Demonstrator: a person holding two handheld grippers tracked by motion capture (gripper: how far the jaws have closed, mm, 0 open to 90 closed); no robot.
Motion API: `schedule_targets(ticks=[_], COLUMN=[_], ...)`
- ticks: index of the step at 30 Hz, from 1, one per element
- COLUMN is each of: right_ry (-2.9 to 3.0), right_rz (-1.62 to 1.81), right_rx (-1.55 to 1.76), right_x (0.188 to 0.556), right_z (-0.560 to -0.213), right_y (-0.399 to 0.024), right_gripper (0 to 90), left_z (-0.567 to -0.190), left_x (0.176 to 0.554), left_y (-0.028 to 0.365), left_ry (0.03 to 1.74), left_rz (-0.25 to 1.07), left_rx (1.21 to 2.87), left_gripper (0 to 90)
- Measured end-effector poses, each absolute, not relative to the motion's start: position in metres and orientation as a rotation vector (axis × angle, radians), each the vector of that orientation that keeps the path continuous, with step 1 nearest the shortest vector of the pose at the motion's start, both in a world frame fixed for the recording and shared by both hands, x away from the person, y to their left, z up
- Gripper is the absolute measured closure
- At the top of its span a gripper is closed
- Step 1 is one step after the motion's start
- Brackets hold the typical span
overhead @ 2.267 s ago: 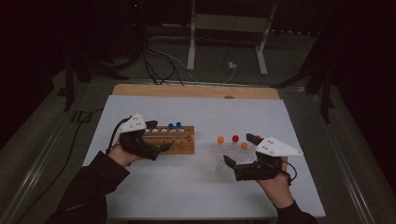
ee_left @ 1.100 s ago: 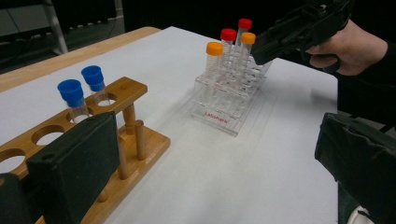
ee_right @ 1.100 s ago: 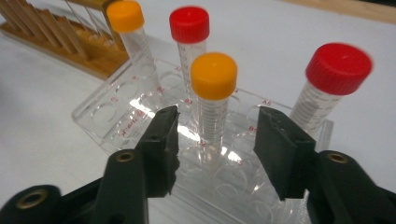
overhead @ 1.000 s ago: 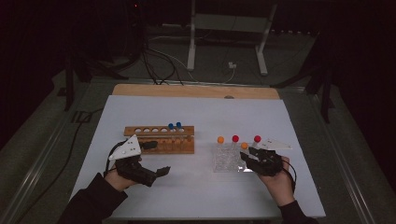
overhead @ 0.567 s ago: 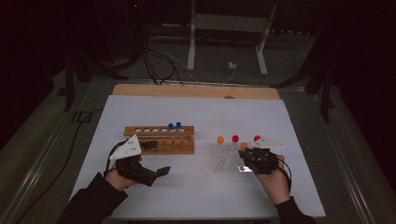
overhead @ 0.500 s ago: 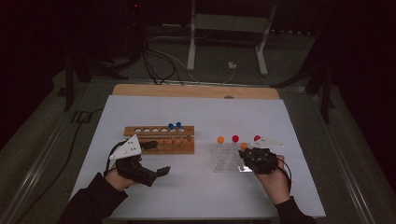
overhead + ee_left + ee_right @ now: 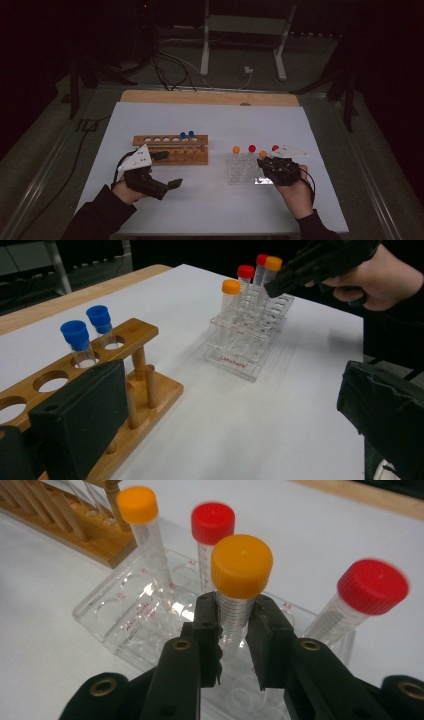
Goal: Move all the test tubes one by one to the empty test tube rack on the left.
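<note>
Now the right tongs (image 7: 234, 630) clamp an orange-capped tube (image 7: 241, 580) just under its cap, having just been closing on it; the tube stands upright in the clear rack (image 7: 240, 172), right of centre on the white bench (image 7: 225, 120). Around it stand another orange-capped tube (image 7: 137, 510) and two red-capped tubes (image 7: 212, 527). At the near left, the left tongs (image 7: 167, 170) hang wide with nothing between them, just in front of the wooden rack (image 7: 170, 150), which carries two blue-capped tubes (image 7: 87, 335).
</note>
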State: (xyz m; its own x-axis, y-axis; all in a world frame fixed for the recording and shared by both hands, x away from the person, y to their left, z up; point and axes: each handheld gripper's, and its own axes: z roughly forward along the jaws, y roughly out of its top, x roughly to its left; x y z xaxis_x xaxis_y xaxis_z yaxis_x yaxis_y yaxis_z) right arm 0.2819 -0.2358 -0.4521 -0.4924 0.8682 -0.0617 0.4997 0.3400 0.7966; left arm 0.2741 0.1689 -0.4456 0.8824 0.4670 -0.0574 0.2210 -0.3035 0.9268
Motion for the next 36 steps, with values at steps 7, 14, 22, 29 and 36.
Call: schedule_targets(ticks=[7,14,22,29,36], right_ry=[2.093,2.061,2.066,2.117,2.209], right_rz=[1.035,1.062,1.094,1.155,1.205], right_rx=[1.165,1.131,1.082,1.023,0.954], right_x=[0.274,0.265,0.253,0.243,0.236], right_z=[-0.440,-0.425,-0.410,-0.404,-0.409], right_y=[-0.237,-0.238,-0.234,-0.219,-0.194], right_gripper=[74.9,74.9,74.9,74.9,74.8], left_z=[-0.444,-0.444,-0.442,-0.439,-0.436], left_x=[0.273,0.273,0.272,0.270,0.268], left_y=[0.169,0.169,0.169,0.166,0.164], left_ry=[0.502,0.499,0.489,0.473,0.454], left_rz=[0.264,0.269,0.259,0.262,0.241], left_rx=[1.890,1.892,1.888,1.895,1.897], left_gripper=[1.0,1.0,1.0,1.0,1.0])
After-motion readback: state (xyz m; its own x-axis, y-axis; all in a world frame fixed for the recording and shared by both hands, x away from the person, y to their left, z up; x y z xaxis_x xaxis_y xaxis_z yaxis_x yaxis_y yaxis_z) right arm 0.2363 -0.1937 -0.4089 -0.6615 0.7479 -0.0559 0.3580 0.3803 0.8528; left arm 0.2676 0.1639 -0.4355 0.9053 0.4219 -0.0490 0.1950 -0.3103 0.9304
